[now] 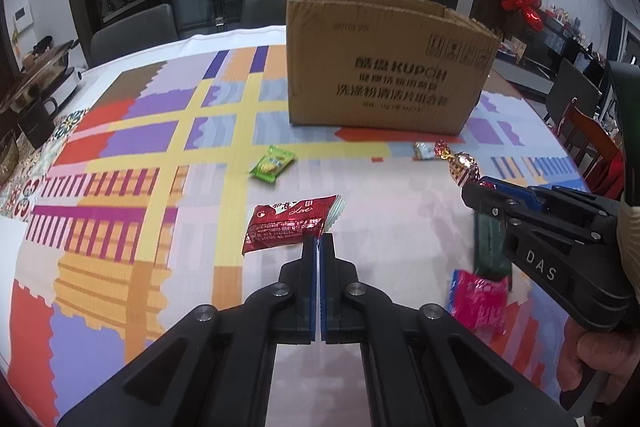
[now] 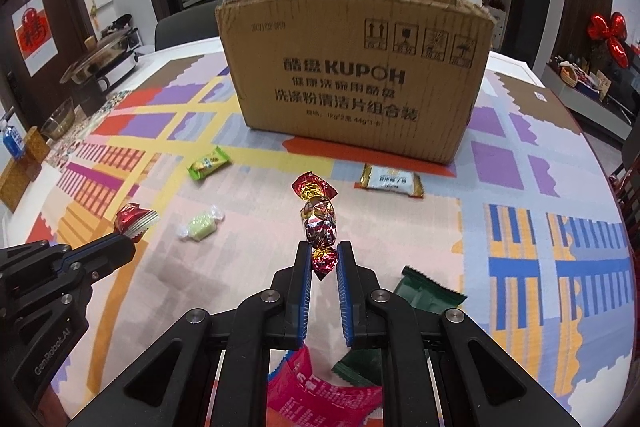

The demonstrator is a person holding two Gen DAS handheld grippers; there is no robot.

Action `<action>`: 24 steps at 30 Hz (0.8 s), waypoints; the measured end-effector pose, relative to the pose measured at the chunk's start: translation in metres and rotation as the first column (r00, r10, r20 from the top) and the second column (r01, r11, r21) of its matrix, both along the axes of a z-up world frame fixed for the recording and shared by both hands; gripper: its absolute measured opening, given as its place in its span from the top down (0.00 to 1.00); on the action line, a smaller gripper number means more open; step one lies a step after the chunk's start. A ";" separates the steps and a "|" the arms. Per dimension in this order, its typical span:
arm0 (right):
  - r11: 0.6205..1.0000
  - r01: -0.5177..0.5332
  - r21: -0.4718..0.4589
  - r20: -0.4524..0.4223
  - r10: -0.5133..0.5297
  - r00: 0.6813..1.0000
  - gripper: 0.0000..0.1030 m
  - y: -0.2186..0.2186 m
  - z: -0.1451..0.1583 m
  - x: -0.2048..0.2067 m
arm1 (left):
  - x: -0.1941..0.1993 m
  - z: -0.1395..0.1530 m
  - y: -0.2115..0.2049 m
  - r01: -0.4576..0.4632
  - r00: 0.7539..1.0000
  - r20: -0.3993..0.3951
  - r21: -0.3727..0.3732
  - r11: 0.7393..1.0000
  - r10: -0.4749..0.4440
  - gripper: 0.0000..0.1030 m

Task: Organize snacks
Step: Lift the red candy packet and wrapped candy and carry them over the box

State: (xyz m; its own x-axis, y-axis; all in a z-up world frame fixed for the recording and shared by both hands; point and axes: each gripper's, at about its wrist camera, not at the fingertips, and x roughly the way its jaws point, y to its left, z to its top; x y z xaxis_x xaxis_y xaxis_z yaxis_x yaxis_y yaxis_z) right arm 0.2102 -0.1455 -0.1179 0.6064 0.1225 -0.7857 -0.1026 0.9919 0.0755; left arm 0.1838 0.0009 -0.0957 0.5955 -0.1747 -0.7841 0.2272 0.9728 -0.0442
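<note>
Pinching a red snack packet (image 1: 292,225) by its near corner, the left gripper (image 1: 319,241) is holding it clear of the patterned tablecloth (image 1: 132,155), its blue pads pressed together on the wrapper's edge. In the right wrist view the same packet (image 2: 134,221) is sticking out past the left gripper's tips (image 2: 124,241) at the left side of the table. The right gripper (image 2: 324,259) is clamping the lower twisted end of a foil-wrapped candy (image 2: 318,213), red and gold, which is standing up from between the pads and hanging above the cloth. An open cardboard box (image 2: 356,83) is sitting toward the far edge of the table, its printed side facing the cameras. Lying on the cloth in front of the box are a green packet (image 2: 209,163) toward the left and a white and gold packet (image 2: 392,181) just before the box's near right corner. A pale green wrapped sweet (image 2: 200,223) is resting nearer the middle. Close to the near edge, a dark green packet (image 2: 428,293) and a pink packet (image 2: 320,397) are lying partly hidden under the right gripper. A hand (image 1: 600,351) is gripping the right gripper's handle at the right of the left wrist view.
</note>
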 end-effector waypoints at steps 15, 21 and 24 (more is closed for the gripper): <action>1.000 0.014 0.013 0.061 -0.015 0.998 0.87 -0.018 0.041 0.007 | 0.016 0.041 -0.019 0.022 0.998 0.056 -0.003 1.000 -0.022 0.97; 1.000 0.019 0.016 0.090 -0.020 0.996 0.87 -0.022 0.058 0.011 | 0.024 0.055 -0.025 0.032 0.997 0.075 -0.003 0.999 -0.031 0.97; 1.000 0.019 0.017 0.105 -0.021 0.994 0.87 -0.025 0.067 0.014 | 0.029 0.062 -0.028 0.037 0.996 0.085 -0.003 0.999 -0.037 0.97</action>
State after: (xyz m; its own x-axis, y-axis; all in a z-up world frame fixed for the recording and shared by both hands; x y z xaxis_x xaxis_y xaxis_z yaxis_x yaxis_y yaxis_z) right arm 0.2247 -0.1701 -0.0505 0.6879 0.1215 -0.7156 -0.0910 0.9925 0.0810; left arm 0.2125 -0.0268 -0.0333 0.6532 -0.2016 -0.7298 0.2664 0.9635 -0.0276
